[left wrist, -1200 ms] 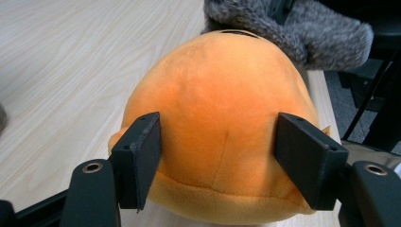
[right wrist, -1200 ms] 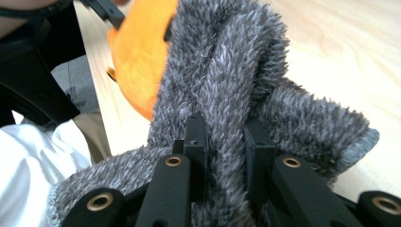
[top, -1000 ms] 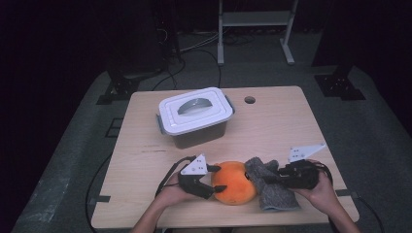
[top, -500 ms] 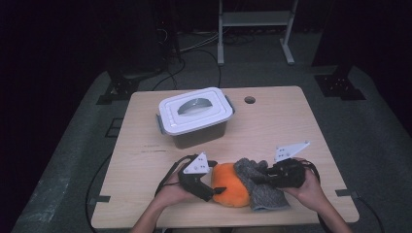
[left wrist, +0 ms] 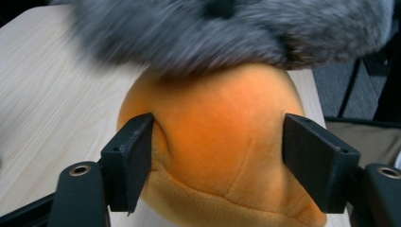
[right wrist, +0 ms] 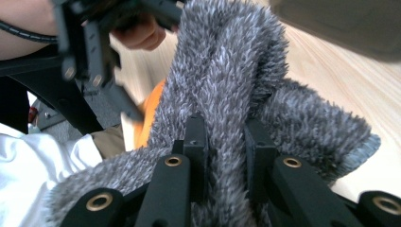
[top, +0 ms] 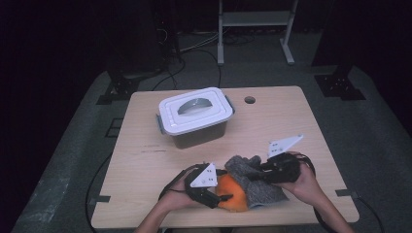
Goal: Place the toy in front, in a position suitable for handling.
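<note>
At the near edge of the table [top: 145,160], the left hand-held gripper [top: 214,193] is straddling an orange plush ball [top: 231,193]; in the left gripper view its jaws are standing on either side of the ball [left wrist: 213,156], the left one denting the plush and the right one lying at its edge, and they have just been closing a little around it. Just to its right, the right hand-held gripper [top: 262,174] is pinching a fold of grey fuzzy cloth [top: 252,179], its jaws nearly together with the pile [right wrist: 227,118] squeezed between them. The cloth is draping over the top and right side of the ball and is lying partly on the table. Farther back, well apart from both hands, a white-lidded plastic box [top: 194,116] is sitting on the table with its lid on, and beyond it to the right a small round hole [top: 249,100] is showing in the tabletop.
</note>
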`<action>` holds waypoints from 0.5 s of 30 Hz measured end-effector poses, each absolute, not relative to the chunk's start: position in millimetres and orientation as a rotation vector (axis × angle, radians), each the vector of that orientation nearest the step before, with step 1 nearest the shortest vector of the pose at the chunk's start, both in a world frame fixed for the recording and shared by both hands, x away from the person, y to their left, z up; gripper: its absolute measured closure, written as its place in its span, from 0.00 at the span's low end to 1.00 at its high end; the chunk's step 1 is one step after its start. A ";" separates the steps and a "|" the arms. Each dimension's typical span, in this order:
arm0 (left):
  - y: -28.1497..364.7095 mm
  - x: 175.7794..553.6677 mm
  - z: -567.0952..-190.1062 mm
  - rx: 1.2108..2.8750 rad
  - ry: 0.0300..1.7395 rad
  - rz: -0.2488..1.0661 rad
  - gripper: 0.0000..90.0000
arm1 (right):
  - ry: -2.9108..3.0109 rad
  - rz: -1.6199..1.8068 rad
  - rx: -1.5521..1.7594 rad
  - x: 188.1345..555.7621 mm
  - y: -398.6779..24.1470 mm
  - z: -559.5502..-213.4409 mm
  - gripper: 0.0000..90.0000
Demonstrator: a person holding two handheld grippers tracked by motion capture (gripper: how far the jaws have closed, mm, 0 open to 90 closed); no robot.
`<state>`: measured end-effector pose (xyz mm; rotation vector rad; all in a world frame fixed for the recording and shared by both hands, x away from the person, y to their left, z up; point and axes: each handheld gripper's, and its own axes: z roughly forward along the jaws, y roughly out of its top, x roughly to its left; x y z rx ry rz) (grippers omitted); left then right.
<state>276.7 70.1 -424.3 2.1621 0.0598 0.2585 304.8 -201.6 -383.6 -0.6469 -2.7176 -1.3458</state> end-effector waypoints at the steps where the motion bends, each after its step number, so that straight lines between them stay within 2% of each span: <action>1: 70.2 275.7 -424.6 2.163 0.054 0.262 0.31 | -2.722 -1.333 -0.637 308.5 -195.0 -383.0 0.83; 7: 75.1 276.1 -426.8 2.160 0.062 0.256 0.31 | -2.703 -1.312 -0.645 314.9 -193.3 -387.6 0.83; 15: 68.0 272.3 -424.6 2.149 0.027 0.268 0.32 | -2.694 -1.276 -0.754 310.4 -226.1 -397.3 0.83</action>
